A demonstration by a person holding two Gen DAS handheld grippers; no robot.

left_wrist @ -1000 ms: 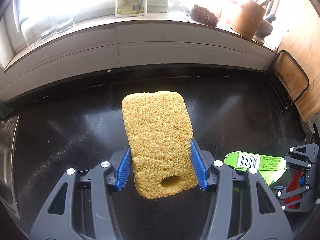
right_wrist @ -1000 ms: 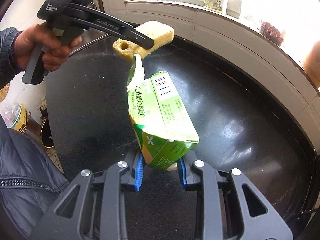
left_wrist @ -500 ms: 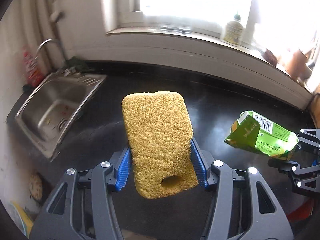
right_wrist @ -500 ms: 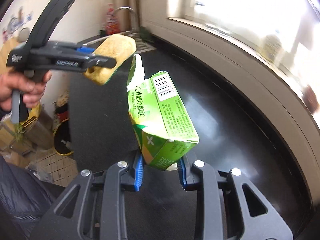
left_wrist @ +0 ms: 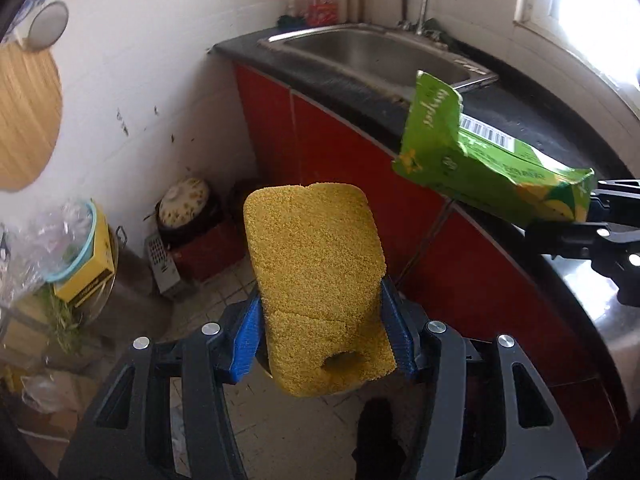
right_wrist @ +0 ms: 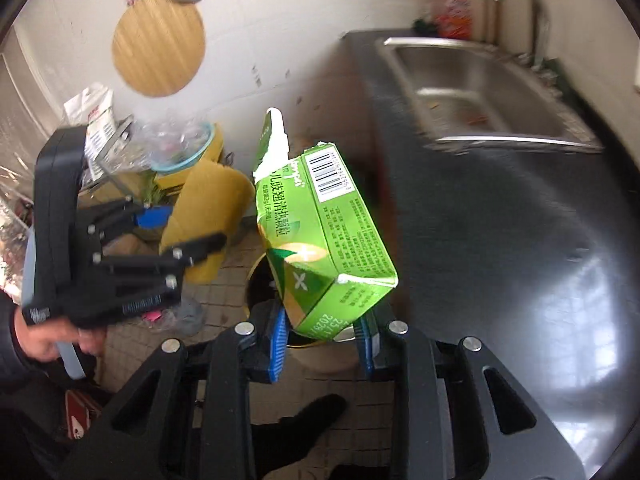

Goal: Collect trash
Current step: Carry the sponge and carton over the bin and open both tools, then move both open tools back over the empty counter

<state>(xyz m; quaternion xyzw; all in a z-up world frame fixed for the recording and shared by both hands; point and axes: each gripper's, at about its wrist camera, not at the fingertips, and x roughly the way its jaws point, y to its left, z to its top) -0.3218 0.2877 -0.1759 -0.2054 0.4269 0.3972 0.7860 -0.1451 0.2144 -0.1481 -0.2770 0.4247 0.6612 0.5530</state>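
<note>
My left gripper (left_wrist: 322, 338) is shut on a worn yellow sponge (left_wrist: 316, 280) with a hole near its lower end; it hangs over the tiled floor beside the red cabinet. My right gripper (right_wrist: 324, 332) is shut on the bottom of a torn green carton (right_wrist: 320, 236) with a barcode. The carton (left_wrist: 488, 168) also shows at the right of the left wrist view, and the sponge (right_wrist: 208, 220) in the left gripper (right_wrist: 172, 236) at the left of the right wrist view. Under the carton a round bin (right_wrist: 260, 292) with a dark opening stands on the floor, mostly hidden.
The black counter (right_wrist: 500, 240) with a steel sink (left_wrist: 372, 52) runs along the right, above red cabinet doors (left_wrist: 348, 152). On the floor by the wall stand a lidded pot (left_wrist: 184, 204), a yellow box (left_wrist: 90, 264) and clear plastic wrap (left_wrist: 48, 240). A hand (right_wrist: 44, 340) holds the left gripper.
Both grippers swung left off the counter and out over the floor, still carrying the sponge and the carton. The sink went from the left of view to the top right.
</note>
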